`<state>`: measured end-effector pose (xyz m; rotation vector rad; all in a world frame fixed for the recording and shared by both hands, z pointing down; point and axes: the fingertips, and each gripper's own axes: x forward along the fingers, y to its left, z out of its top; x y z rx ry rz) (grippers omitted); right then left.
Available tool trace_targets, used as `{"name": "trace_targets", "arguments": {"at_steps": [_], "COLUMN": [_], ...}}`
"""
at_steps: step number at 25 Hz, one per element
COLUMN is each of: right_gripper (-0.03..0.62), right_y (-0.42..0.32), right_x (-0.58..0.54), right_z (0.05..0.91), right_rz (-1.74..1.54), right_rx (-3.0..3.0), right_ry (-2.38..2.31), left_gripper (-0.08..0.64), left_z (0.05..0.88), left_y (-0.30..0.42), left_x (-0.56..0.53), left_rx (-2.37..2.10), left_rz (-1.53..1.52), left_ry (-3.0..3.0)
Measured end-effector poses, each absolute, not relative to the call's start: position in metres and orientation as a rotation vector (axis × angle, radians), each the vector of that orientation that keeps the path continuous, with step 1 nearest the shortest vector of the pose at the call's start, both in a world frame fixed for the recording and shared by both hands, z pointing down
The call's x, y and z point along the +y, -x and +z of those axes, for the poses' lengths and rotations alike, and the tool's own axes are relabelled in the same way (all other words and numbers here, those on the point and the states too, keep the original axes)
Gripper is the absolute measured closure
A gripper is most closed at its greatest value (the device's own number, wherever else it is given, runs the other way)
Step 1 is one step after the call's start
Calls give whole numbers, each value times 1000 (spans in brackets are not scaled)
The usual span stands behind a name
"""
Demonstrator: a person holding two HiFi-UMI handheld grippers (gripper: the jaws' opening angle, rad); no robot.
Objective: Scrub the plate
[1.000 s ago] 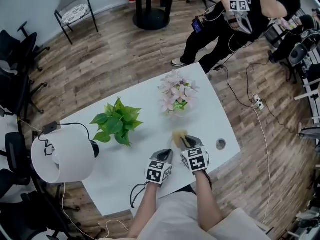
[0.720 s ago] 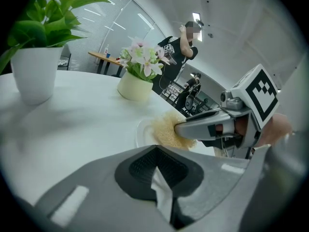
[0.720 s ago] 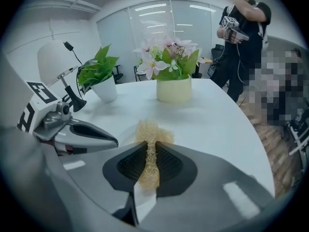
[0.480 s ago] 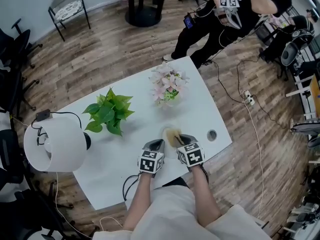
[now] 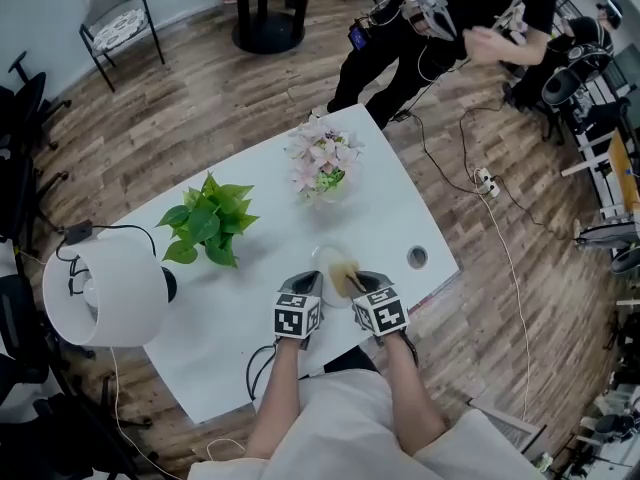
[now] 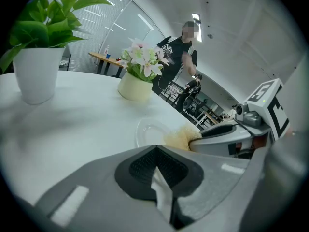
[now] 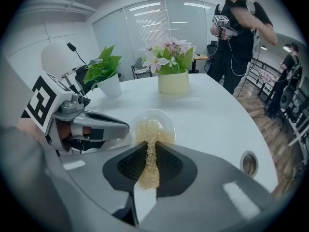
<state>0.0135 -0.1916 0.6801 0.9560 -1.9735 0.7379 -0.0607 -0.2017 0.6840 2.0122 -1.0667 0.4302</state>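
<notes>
White tabletop (image 5: 250, 298) carries a small clear plate (image 5: 328, 256) near its front edge, just ahead of the 2 grippers. The right gripper (image 7: 147, 163) has its jaws pressed narrow on a straw-yellow mesh scrubber (image 7: 150, 134). The scrubber's free end fans out past the jaws and lies on the nearer half of the plate.

The left gripper (image 6: 157, 166) has its jaws closed together with nothing between the pads. In the head view its tip sits just beside the plate's rim at about 8 o'clock. Whether it touches the rim cannot be told.

Each gripper bears a cube with square black-and-white markers (image 5: 297, 320). These show blocky patterns rather than readable words.

Seen from the plate in the head view:
- A pale pot of pink and white flowers (image 5: 322, 161) stands at 12 o'clock.
- A green leafy plant (image 5: 207, 220) in a white pot stands at 10 o'clock.
- A white lamp (image 5: 100, 290) stands at 9 o'clock near the table's edge, with a black cable (image 5: 75, 232) running from it.
- A round hole (image 5: 417, 257) in the tabletop lies at 3 o'clock.

At 1 o'clock, well apart on the wooden floor (image 5: 200, 108), a person (image 5: 420, 28) in black stands holding a device (image 7: 221, 22) with the same kind of marker.
</notes>
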Motion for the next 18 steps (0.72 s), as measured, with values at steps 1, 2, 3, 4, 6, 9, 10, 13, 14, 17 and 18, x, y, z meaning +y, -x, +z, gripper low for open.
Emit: {"name": "trace_targets", "arguments": {"at_steps": [1, 2, 3, 4, 6, 9, 10, 13, 14, 17, 18], "right_gripper": [520, 520, 520, 520, 520, 520, 520, 520, 520, 520, 520], "right_y": [-14, -14, -15, -15, -13, -10, -9, -7, -5, -3, -2], "right_x": [-189, -187, -185, -183, -178, -173, -173, -173, -173, -170, -170], "right_z": [680, 679, 679, 679, 679, 679, 679, 678, 678, 679, 679], "right_rz": [740, 740, 739, 739, 741, 748, 746, 744, 743, 720, 712], "right_rx": [-1974, -1973, -1972, -1969, -1968, -1970, -1972, -1978, -1980, -1982, -1983], "right_ry": [-955, -955, -956, -957, -965, -976, -977, -979, -978, -972, -968], "left_gripper": [558, 558, 558, 558, 558, 558, 558, 558, 558, 558, 558], "left_z": [684, 683, 683, 682, 682, 681, 680, 683, 685, 690, 691], "left_y": [60, 60, 60, 60, 64, 77, 81, 93, 94, 88, 86], "left_x": [-202, -204, -204, -205, -205, -200, -199, -195, -194, -189, -189], "left_rx": [-1067, -1068, -1068, -1066, -1069, -1093, -1103, -1124, -1119, -1080, -1070], "left_rz": [428, 421, 411, 398, 367, 356, 371, 451, 475, 514, 525], "left_ry": [-2014, -2015, -2015, -2012, -1989, -1949, -1949, -1952, -1952, -1963, -1969]}}
